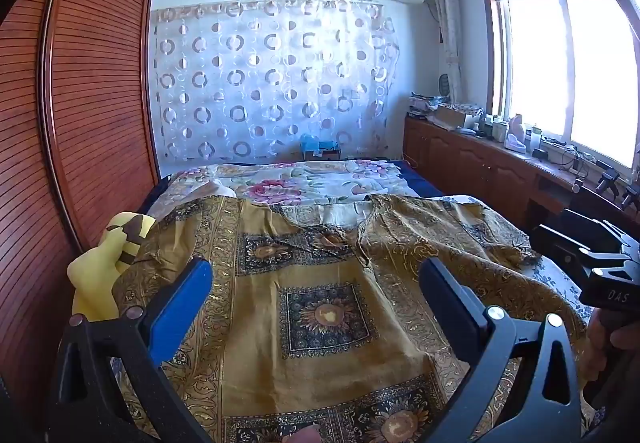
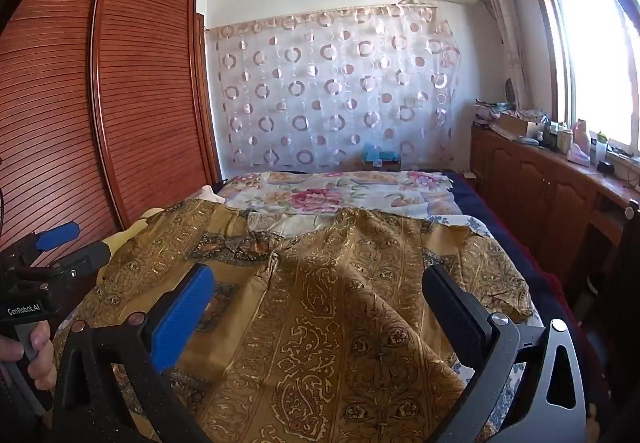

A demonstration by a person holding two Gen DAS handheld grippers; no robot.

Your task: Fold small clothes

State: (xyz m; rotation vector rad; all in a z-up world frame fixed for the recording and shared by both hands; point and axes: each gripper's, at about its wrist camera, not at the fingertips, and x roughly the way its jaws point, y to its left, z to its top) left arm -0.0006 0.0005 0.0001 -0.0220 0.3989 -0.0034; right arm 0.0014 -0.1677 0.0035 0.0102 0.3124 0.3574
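A gold-brown patterned garment (image 1: 320, 283) with dark sunflower squares lies spread on the bed; its right part is folded over and wrinkled. It also fills the right wrist view (image 2: 340, 303). My left gripper (image 1: 316, 283) is open and empty, just above the cloth. My right gripper (image 2: 320, 291) is open and empty above the garment's right side. The right gripper shows at the right edge of the left wrist view (image 1: 600, 263). The left gripper shows at the left edge of the right wrist view (image 2: 44, 255).
A yellow cloth (image 1: 104, 263) lies at the bed's left edge. A floral quilt (image 1: 288, 183) covers the far bed. A wooden wardrobe (image 1: 80, 103) stands left. A low cabinet (image 1: 480, 163) with clutter runs under the window on the right.
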